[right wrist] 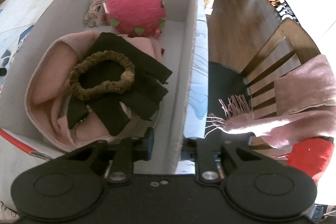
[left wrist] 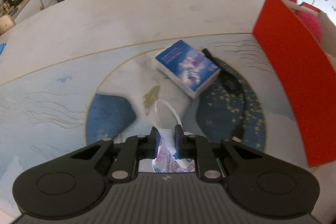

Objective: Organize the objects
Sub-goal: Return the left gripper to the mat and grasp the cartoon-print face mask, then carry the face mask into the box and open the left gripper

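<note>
With your left gripper [left wrist: 167,141] clamped on the printed face mask [left wrist: 168,152] and your right gripper [right wrist: 167,145] pinching the red box [left wrist: 294,77] wall, lift clear toward two o'clock, keeping the box steady.

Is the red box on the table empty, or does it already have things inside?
Not empty. The red box holds a pink plush ball, pink cloth, dark fabric and a scrunchie.
</note>
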The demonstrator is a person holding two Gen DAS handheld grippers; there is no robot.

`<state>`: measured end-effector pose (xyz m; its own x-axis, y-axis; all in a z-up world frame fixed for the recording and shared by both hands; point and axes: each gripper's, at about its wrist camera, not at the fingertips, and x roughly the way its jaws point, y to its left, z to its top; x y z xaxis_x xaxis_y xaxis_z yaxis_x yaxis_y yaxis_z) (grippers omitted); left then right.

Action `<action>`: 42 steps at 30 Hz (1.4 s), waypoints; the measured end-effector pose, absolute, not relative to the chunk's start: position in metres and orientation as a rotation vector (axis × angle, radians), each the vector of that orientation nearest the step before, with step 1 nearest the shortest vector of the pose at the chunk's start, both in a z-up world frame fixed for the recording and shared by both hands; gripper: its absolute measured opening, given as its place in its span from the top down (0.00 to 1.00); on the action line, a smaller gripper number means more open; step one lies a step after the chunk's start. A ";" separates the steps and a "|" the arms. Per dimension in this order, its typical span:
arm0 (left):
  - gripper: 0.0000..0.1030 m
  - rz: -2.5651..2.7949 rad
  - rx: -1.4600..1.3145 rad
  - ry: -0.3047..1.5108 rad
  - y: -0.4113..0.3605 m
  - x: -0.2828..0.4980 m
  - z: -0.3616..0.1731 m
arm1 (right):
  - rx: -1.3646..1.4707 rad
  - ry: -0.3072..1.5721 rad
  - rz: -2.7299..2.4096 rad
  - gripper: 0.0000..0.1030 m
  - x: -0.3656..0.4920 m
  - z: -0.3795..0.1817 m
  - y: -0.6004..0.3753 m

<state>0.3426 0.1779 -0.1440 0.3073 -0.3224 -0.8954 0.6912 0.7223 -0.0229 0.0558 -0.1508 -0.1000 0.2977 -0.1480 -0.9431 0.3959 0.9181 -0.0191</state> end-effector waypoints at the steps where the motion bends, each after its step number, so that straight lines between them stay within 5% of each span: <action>1: 0.87 -0.699 0.400 1.063 0.177 0.340 -0.142 | 0.235 1.216 -0.371 0.89 0.055 -0.100 -0.152; 5: 0.87 -0.735 0.365 1.060 0.175 0.327 -0.127 | 0.238 1.212 -0.373 0.96 0.053 -0.100 -0.155; 26: 0.87 -1.058 0.335 0.879 0.110 0.251 -0.016 | 0.223 1.199 -0.333 0.95 0.049 -0.099 -0.157; 42: 0.87 -1.238 0.465 0.812 0.013 0.213 -0.004 | 0.203 1.183 -0.319 0.94 0.046 -0.091 -0.156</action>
